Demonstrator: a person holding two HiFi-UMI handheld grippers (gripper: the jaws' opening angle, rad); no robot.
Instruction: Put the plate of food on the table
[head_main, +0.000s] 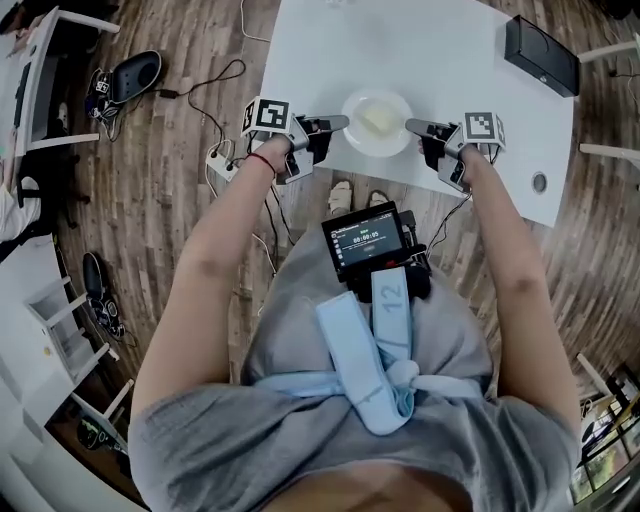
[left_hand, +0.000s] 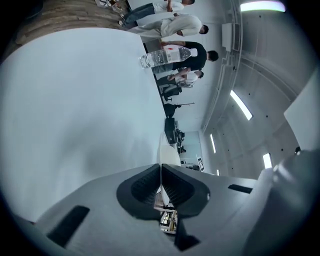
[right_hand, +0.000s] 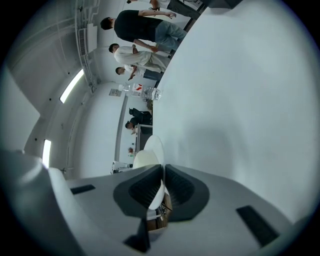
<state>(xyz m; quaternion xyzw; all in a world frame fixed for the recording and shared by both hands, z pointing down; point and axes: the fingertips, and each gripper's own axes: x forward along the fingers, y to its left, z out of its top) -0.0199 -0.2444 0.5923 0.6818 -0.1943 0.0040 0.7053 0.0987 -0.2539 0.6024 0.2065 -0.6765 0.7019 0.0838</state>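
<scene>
A round white plate (head_main: 376, 122) with a pale yellow piece of food sits over the near edge of the white table (head_main: 420, 60). My left gripper (head_main: 342, 122) is shut on the plate's left rim and my right gripper (head_main: 410, 125) is shut on its right rim. In the left gripper view the thin plate edge (left_hand: 161, 172) is pinched between the dark pads (left_hand: 142, 190). In the right gripper view the plate (right_hand: 150, 152) shows edge-on with the pale food, its rim nipped between the pads (right_hand: 180, 190). Whether the plate rests on the table or hovers cannot be told.
A black box (head_main: 541, 55) lies at the table's far right corner. A water bottle (left_hand: 165, 56) stands on the table far off, with people behind it. Cables and a power strip (head_main: 222, 160) lie on the wooden floor at left, beside shoes (head_main: 135, 75).
</scene>
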